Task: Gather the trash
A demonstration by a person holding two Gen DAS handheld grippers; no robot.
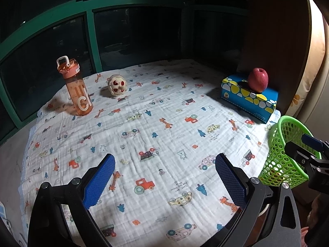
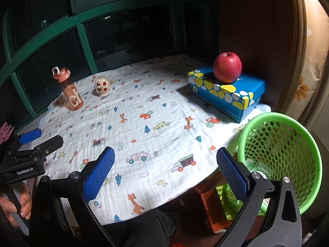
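A green mesh basket [image 2: 292, 160] sits off the table's right edge, with clear plastic pieces inside; it also shows in the left wrist view [image 1: 285, 154]. My left gripper [image 1: 164, 175] is open and empty above the near middle of the printed cloth [image 1: 154, 123]. My right gripper [image 2: 164, 173] is open and empty over the table's near right edge, its right finger [image 2: 232, 177] beside the basket. A small crumpled beige and red object [image 1: 117, 85] lies at the back of the cloth, also in the right wrist view [image 2: 102, 86].
An orange water bottle [image 1: 77, 88] stands at the back left. A red apple [image 2: 227, 67] rests on a blue and yellow tissue box [image 2: 226, 94] at the back right. Dark green-framed windows lie behind. A wooden panel stands right of the box.
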